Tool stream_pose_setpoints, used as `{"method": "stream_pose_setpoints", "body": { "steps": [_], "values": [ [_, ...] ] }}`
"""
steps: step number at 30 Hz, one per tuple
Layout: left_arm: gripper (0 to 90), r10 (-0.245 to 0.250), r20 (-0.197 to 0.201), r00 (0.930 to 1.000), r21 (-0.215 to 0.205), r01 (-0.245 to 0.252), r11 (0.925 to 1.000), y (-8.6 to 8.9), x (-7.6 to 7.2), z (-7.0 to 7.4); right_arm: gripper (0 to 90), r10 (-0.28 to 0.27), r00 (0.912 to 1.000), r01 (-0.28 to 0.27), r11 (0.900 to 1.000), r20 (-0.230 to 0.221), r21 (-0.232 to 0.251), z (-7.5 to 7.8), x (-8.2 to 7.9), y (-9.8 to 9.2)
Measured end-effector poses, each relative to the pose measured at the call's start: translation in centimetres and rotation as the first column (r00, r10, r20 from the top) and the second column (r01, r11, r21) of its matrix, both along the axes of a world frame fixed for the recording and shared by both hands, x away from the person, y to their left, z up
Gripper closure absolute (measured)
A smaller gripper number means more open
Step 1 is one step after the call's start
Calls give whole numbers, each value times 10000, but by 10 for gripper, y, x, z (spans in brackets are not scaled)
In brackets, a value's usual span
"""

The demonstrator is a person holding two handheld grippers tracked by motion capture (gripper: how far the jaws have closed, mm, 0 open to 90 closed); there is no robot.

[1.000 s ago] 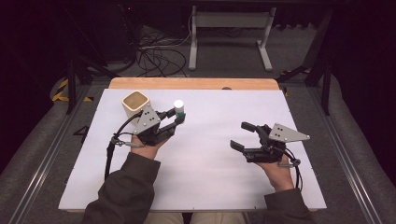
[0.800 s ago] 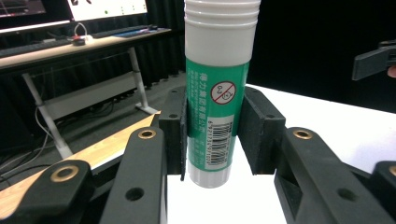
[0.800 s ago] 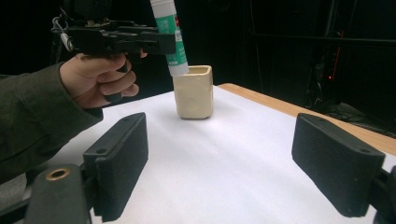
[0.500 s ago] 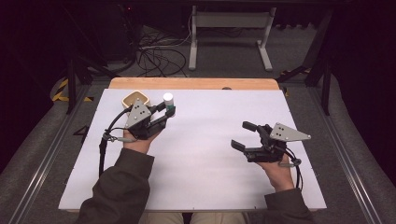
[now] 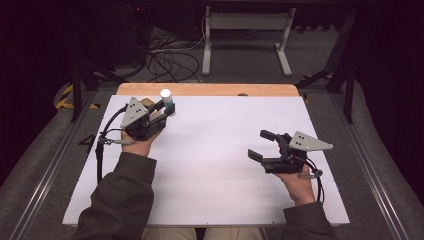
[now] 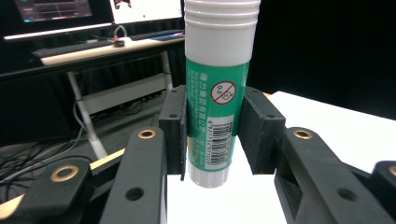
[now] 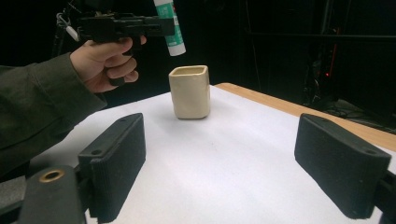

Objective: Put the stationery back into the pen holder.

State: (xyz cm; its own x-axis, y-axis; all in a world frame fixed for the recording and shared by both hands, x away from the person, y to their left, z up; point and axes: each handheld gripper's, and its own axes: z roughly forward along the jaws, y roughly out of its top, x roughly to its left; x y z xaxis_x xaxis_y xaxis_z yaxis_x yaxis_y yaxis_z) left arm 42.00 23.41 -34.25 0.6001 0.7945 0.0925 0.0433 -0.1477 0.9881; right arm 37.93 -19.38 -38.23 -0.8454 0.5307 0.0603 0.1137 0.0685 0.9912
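Observation:
A glue stick (image 5: 167,98) with a green label and white cap stands upright between the jaws of my left gripper (image 5: 162,111), which is shut on it at the table's back left. In the left gripper view both pads press on the glue stick (image 6: 217,93) held by that gripper (image 6: 215,116), clear of the table. A cream square cup (image 7: 189,91) stands on the white table; the glue stick (image 7: 172,28) hangs just above it in the left gripper (image 7: 154,23). From above, the cup (image 5: 146,102) is mostly hidden behind that gripper. My right gripper (image 5: 260,145) rests at the right, open and holding nothing (image 7: 226,140).
The white board (image 5: 210,170) covers the table, with a wooden strip (image 5: 210,89) along its far edge. Beyond it on the floor are a metal stand (image 5: 245,30) and loose cables (image 5: 165,55). A desk with monitors (image 6: 93,28) stands in the background.
My left hand has carried the glue stick toward the back left, up over the cup, which it now largely hides from above. The right hand has stayed put.

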Motion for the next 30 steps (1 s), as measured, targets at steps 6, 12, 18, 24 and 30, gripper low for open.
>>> {"method": "stream_pose_setpoints", "body": {
  "steps": [6, 12, 18, 24, 30],
  "values": [
    [655, 451, -70, 9990, -22, -451, 9990, 11, 5, -1, 153, -21, 10000, 22, 10000, -27, 40, 0, 0, -1],
    [655, 942, -135, 9955, 6, -942, 9955, 21, 11, -4, 147, -14, 10000, 14, 10000, -22, 77, 0, 0, -1],
    [655, 1353, -219, 9906, -21, -1354, 9908, 30, 16, -8, 145, -18, 10000, 18, 10000, -20, 74, 0, 0, -1],
    [654, 1690, -388, 9849, -164, -1697, 9854, 38, 22, -12, 140, -45, 10000, 46, 9999, -26, 91, 0, 0, -2],
    [654, 2118, -570, 9756, -261, -2135, 9766, 46, 29, -18, 138, -56, 10000, 57, 9999, -11, 125, 0, 0, -3]
  ]
}}
